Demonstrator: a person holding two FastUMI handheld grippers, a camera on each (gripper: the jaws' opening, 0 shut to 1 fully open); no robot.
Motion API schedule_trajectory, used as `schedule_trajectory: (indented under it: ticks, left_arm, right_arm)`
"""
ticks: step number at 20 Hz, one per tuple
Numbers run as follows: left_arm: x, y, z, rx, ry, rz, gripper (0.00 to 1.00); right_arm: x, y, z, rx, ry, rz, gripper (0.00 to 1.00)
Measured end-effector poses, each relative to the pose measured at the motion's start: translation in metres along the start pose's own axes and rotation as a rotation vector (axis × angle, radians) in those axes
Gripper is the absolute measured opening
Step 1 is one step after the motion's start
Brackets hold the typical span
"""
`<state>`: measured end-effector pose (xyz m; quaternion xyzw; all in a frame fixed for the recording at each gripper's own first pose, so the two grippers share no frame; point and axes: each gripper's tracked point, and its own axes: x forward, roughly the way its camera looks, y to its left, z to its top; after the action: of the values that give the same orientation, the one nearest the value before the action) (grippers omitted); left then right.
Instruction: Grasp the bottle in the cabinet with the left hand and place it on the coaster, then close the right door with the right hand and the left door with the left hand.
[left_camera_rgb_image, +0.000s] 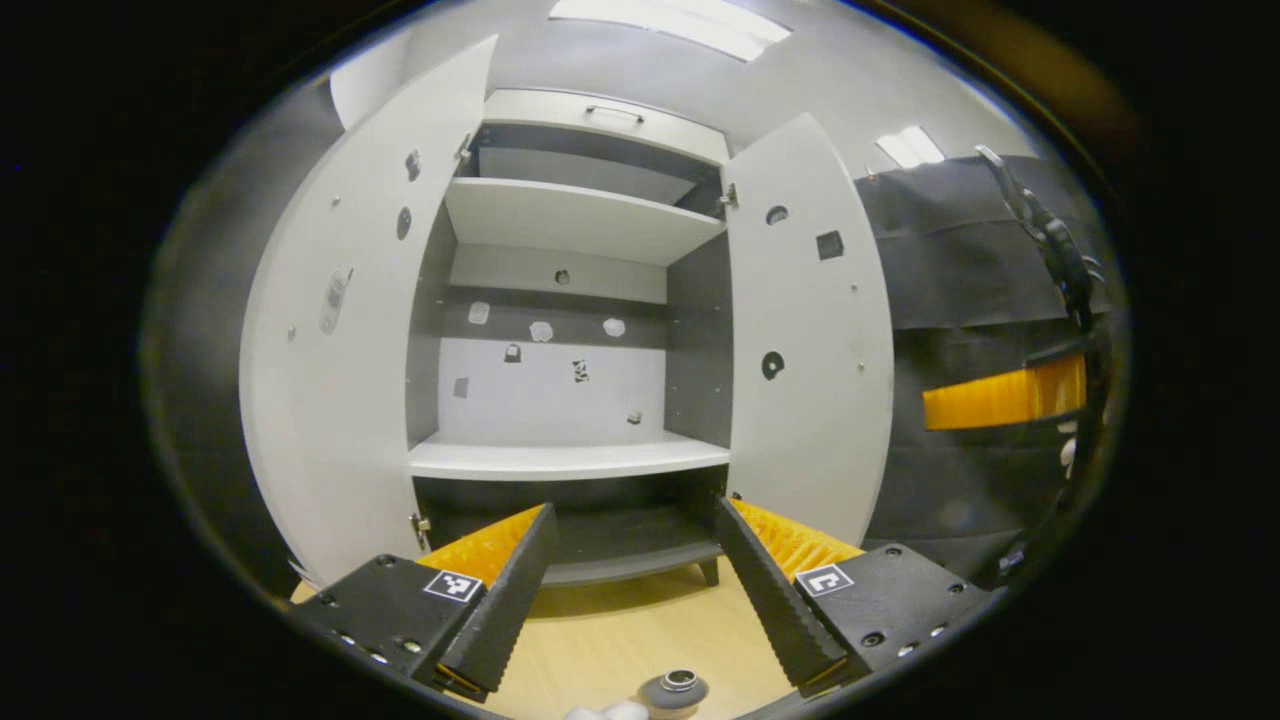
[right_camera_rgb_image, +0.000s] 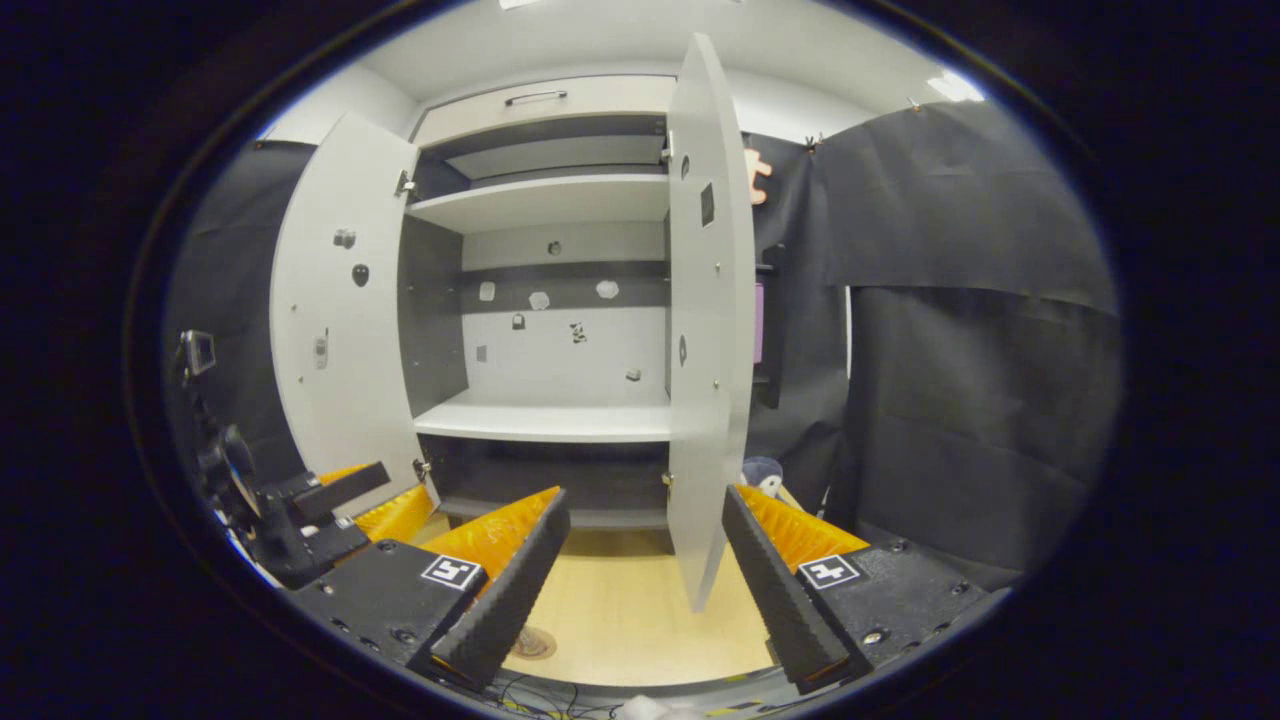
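Note:
The white cabinet (left_camera_rgb_image: 560, 455) stands with both doors swung out and bare shelves. In the left gripper view a small grey-capped object, seemingly the bottle (left_camera_rgb_image: 680, 690) seen from above, sits on the wooden table just below my open left gripper (left_camera_rgb_image: 635, 515). The left door (left_camera_rgb_image: 330, 380) and right door (left_camera_rgb_image: 810, 350) flank the opening. In the right gripper view the right door (right_camera_rgb_image: 705, 400) faces me edge-on, its lower corner showing between the fingers of my open right gripper (right_camera_rgb_image: 645, 500). A round disc, perhaps the coaster (right_camera_rgb_image: 533, 643), lies half hidden by the left finger.
The light wooden table (right_camera_rgb_image: 630, 610) runs up to the cabinet's foot. A grey-and-white plush toy (right_camera_rgb_image: 765, 472) lies right of the right door. Black cloth (right_camera_rgb_image: 970, 350) walls the booth's right side. The left gripper (right_camera_rgb_image: 345, 505) shows at the right gripper view's left, the right gripper's orange finger (left_camera_rgb_image: 1000, 397) at the left gripper view's right.

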<state>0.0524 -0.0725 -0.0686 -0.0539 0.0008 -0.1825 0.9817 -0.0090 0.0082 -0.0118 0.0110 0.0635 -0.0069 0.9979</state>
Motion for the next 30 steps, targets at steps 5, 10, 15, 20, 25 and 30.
schedule_trajectory:
  ticks: [5, 10, 15, 20, 25, 30]
  left_arm:
    - [-0.01, 0.034, 0.037, 0.002, 0.009, 0.087, 1.0]
    - [-0.025, 0.044, 0.047, -0.006, 0.064, 0.194, 0.96]
    - [-0.035, 0.037, 0.06, -0.005, 0.062, 0.312, 1.0]
    - [-0.048, 0.011, 0.074, -0.019, 0.039, 0.379, 0.96]
    - [-0.073, 0.005, 0.081, 0.022, 0.024, 0.536, 1.0]
    - [-0.1, -0.002, 0.074, 0.006, 0.047, 0.621, 0.96]
  right_arm:
    - [0.001, -0.035, 0.014, 0.04, -0.05, -0.045, 1.0]
    - [0.018, -0.097, 0.032, 0.027, -0.072, -0.078, 1.0]
    - [0.051, -0.157, 0.065, 0.049, -0.102, -0.035, 1.0]
    - [0.089, -0.2, 0.099, 0.018, -0.139, 0.026, 1.0]
    - [0.122, -0.191, 0.116, 0.027, -0.132, 0.163, 1.0]
    - [0.134, -0.157, 0.125, 0.0, -0.129, 0.274, 1.0]
